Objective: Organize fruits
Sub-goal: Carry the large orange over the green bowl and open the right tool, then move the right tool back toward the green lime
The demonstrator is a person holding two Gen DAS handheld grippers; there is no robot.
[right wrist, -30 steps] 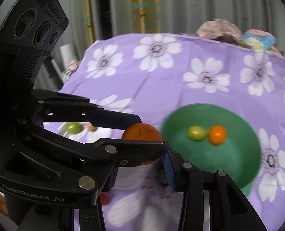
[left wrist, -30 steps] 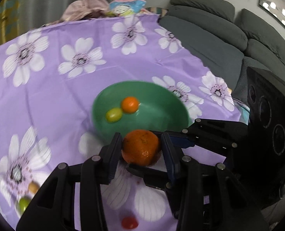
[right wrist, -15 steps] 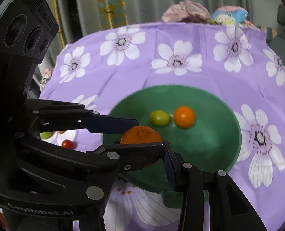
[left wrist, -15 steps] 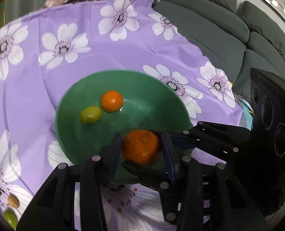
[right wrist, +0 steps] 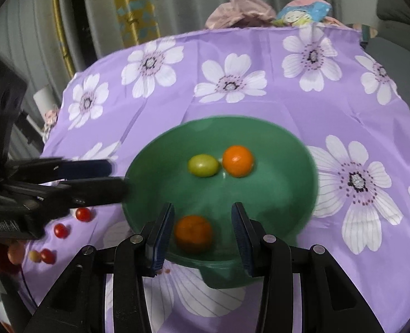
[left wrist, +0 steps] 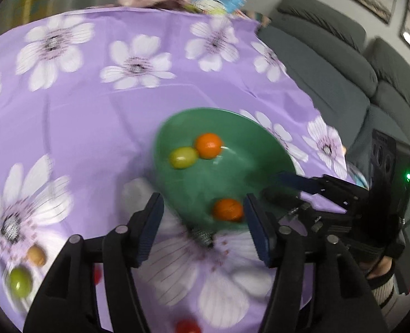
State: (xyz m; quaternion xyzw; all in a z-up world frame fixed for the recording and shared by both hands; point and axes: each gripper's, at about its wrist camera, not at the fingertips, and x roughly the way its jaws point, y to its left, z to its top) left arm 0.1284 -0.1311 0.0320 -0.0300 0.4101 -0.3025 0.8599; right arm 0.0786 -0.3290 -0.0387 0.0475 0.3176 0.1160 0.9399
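A green bowl [left wrist: 263, 149] [right wrist: 293, 172] stands on the purple flowered cloth. It holds a small orange fruit [left wrist: 208, 145] [right wrist: 237, 161], a green fruit [left wrist: 182, 157] [right wrist: 203, 165] and a mandarin [left wrist: 227, 209] [right wrist: 194, 233] near its front wall. My left gripper [left wrist: 203, 229] [right wrist: 117, 179] hangs at the bowl's near-left rim, its jaws opening. The mandarin shows between its fingers but lies loose in the bowl, clear of the pads. My right gripper [right wrist: 202, 236] [left wrist: 270, 187] stands open and empty over the bowl's near rim.
Loose fruit lies on the cloth left of the bowl: red cherry tomatoes [right wrist: 83, 214], a green fruit [left wrist: 19, 281] and a tan one [left wrist: 35, 254]. A grey sofa [left wrist: 329, 63] runs along the right. A heap of cloth [right wrist: 241, 11] sits at the far table edge.
The left gripper carried the mandarin over the bowl, then opened and let it go. The mandarin now lies in the bowl and the left gripper has drawn back from it.
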